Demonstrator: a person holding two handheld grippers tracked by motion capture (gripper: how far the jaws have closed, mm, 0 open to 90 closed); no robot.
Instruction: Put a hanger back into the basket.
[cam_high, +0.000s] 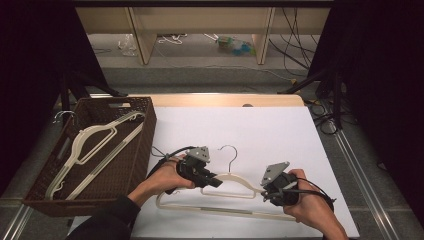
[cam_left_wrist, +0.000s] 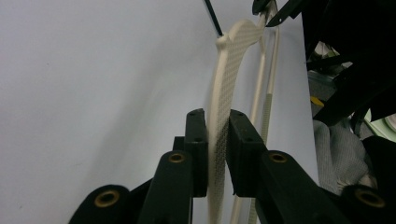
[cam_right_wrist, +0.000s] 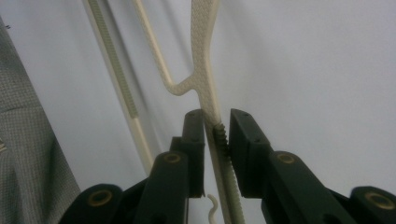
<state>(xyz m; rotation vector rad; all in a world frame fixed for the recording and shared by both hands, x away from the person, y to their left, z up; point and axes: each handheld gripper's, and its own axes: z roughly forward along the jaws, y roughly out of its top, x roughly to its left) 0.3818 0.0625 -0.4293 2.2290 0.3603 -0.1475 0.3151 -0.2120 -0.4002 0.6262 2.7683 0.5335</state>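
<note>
While the cream hanger (cam_high: 235, 192) lies on the white table (cam_high: 280, 130), just right of the brown basket (cam_high: 142, 112), it is gripped at both shoulders. The left gripper (cam_high: 216, 182) is closed narrowly on the hanger's left shoulder; in the left gripper view its jaws are pressed against the textured arm (cam_left_wrist: 219, 130). The right gripper (cam_high: 266, 195) is set at the right shoulder, and in the right gripper view the arm (cam_right_wrist: 210, 107) is seen between jaws standing narrow, one pad touching it and a slight gap left at the other, so a firm hold cannot be confirmed there.

The step in hand is judged to be the two-handed pickup of this hanger, presumably to be carried left into the basket. For the next move, the right-hand hold would need to be firmed, then both ends raised together and kept level, with the metal hook (cam_high: 230, 152) cleared over the basket's near wall.

Counted: three hangers are seen, one on the table and two (cam_high: 95, 142) already lying in the basket; one basket; two grippers, one held in each hand.
</note>
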